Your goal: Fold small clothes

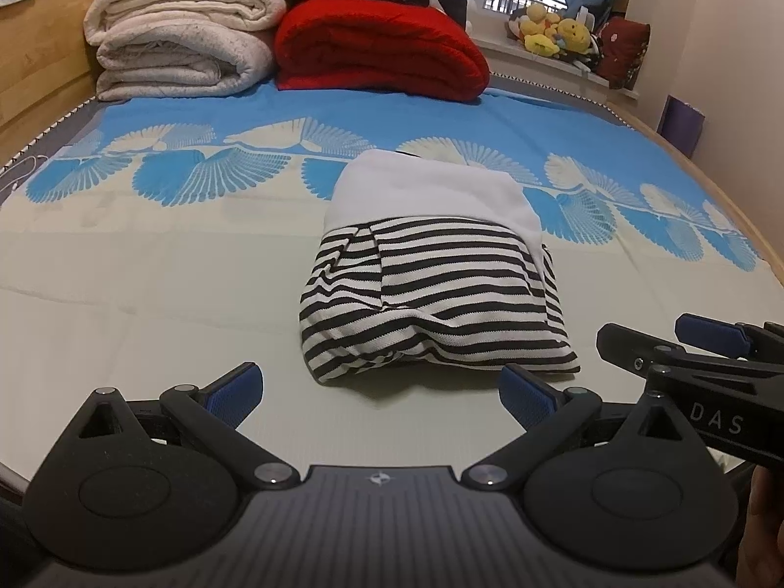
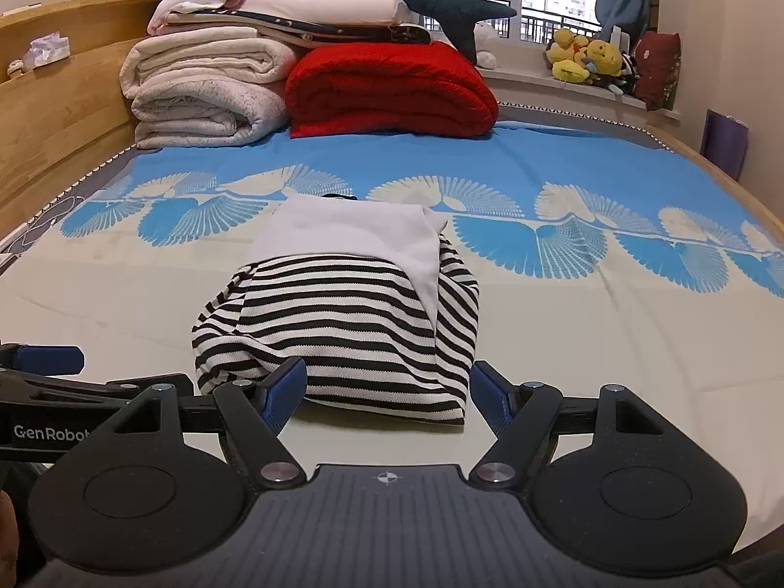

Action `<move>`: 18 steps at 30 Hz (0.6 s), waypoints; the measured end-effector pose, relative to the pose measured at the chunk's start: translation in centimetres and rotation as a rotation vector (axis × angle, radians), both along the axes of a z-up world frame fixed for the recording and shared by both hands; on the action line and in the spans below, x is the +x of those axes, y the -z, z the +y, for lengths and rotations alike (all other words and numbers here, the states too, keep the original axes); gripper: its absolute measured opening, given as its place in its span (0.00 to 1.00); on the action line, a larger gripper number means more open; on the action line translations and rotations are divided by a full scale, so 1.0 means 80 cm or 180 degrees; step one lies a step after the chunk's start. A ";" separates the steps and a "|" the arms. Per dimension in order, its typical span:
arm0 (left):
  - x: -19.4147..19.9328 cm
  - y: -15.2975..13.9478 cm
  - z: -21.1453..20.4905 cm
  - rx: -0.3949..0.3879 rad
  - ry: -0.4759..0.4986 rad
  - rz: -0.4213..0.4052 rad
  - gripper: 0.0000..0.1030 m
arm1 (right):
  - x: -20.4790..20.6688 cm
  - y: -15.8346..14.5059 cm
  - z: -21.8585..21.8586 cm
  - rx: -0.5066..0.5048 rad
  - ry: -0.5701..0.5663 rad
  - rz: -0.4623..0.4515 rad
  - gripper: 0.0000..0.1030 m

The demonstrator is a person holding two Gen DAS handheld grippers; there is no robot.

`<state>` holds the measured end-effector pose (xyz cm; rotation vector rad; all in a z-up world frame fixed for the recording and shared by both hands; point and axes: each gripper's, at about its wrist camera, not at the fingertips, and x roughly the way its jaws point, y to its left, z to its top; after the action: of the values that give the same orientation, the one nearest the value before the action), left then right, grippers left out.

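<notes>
Cream and blue bedding covers the bed ahead of you, with a wooden headboard along its left edge and a windowsill past its far edge. At the far left corner sit folded white quilts and a red blanket, touching one another. Bare sheet lies open on both sides of the folded striped garment, which rests in the middle of the bed, its white part toward the far edge and its striped fold toward you.

Your left gripper stands released, holding nothing, its blue fingertips spread just short of the garment's near edge. Your right gripper is likewise spread and empty, its left fingertip overlapping the striped hem, though you cannot tell whether it touches. Both grippers sit side by side near the bed's near edge.
</notes>
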<state>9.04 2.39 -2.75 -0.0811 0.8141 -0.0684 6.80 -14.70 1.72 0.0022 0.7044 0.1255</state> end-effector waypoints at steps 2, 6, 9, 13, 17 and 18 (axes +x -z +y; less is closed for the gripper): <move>0.000 0.000 0.000 0.0004 0.0003 -0.0004 0.99 | 0.000 0.000 0.000 -0.0001 0.0001 0.0000 0.73; 0.000 0.000 0.000 0.0002 0.0003 -0.0002 0.99 | 0.000 0.000 0.000 0.0005 0.0001 0.0001 0.73; 0.000 0.000 0.000 0.0003 0.0001 -0.0004 0.99 | 0.001 0.000 0.000 0.0001 -0.0003 0.0007 0.73; 0.000 0.000 0.000 0.0002 0.0000 -0.0003 0.99 | 0.001 0.001 0.001 0.0005 0.0007 0.0009 0.73; 0.000 0.000 0.000 0.0002 0.0003 -0.0002 0.99 | 0.001 0.001 0.001 0.0005 0.0004 0.0010 0.73; 0.000 0.000 0.000 0.0003 0.0003 -0.0003 0.99 | 0.001 0.000 0.001 0.0003 0.0005 0.0010 0.73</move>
<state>9.04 2.39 -2.77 -0.0797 0.8131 -0.0689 6.85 -14.63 1.68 0.0039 0.7073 0.1245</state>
